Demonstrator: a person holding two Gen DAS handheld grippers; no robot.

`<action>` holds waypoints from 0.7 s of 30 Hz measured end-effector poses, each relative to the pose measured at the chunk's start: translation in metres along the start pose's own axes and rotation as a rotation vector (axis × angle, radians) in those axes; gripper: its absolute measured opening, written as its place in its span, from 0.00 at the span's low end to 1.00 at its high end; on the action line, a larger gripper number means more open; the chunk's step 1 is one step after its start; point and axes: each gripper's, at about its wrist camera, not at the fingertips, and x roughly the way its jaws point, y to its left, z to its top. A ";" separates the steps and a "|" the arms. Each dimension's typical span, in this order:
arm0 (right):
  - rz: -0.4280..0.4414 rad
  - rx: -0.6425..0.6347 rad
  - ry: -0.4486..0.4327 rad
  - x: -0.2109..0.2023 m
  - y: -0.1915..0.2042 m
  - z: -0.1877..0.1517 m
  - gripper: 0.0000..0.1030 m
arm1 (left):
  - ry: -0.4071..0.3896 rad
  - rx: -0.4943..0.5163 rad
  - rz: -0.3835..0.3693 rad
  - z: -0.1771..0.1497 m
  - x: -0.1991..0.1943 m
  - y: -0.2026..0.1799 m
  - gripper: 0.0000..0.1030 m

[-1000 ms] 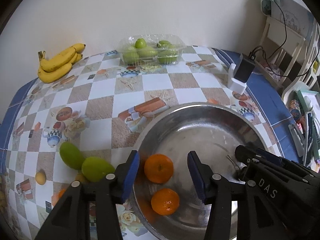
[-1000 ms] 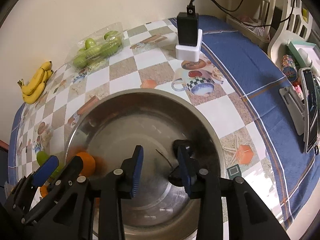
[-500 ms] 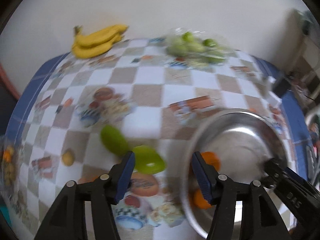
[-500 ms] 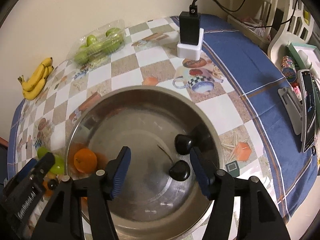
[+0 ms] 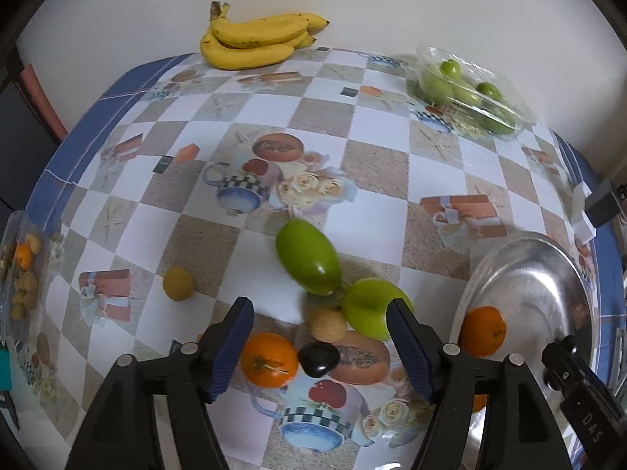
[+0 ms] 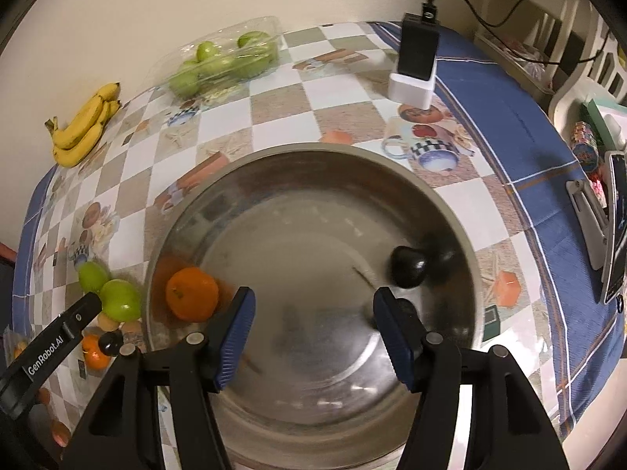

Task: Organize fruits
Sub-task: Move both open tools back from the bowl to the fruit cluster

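Orange (image 5: 269, 360) and dark fruit (image 5: 319, 358) lie on the table between the left gripper's (image 5: 321, 344) opening jaws, unheld.

The tablecloth (image 5: 376, 180) is a white-and-tan check with a blue border, printed with teacups and roses. Yellow bananas (image 5: 254, 39) lie at the far edge. Near them sit green mangoes (image 5: 309, 262), an orange tangerine (image 5: 268, 360) and a silver bowl (image 6: 313, 164).

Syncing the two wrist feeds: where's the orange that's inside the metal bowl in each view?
Left wrist: orange at right, just inside the metal bowl at its left wall.
Right wrist: orange at lower left, against the bowl's left wall.
Shared landmark: banana bunch at the table's far edge.
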 end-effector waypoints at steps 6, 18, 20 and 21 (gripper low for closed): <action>0.022 -0.017 -0.027 -0.002 0.010 0.000 0.86 | -0.017 -0.022 0.025 0.002 0.000 0.010 0.97; 0.000 -0.011 -0.026 0.000 0.008 -0.001 1.00 | -0.024 -0.045 0.031 0.003 0.004 0.022 1.00; 0.002 -0.008 -0.024 0.000 0.008 -0.001 1.00 | -0.029 -0.051 0.023 0.004 0.002 0.024 1.00; 0.003 -0.006 -0.023 0.001 0.008 -0.002 1.00 | -0.030 -0.052 0.019 0.005 0.002 0.025 1.00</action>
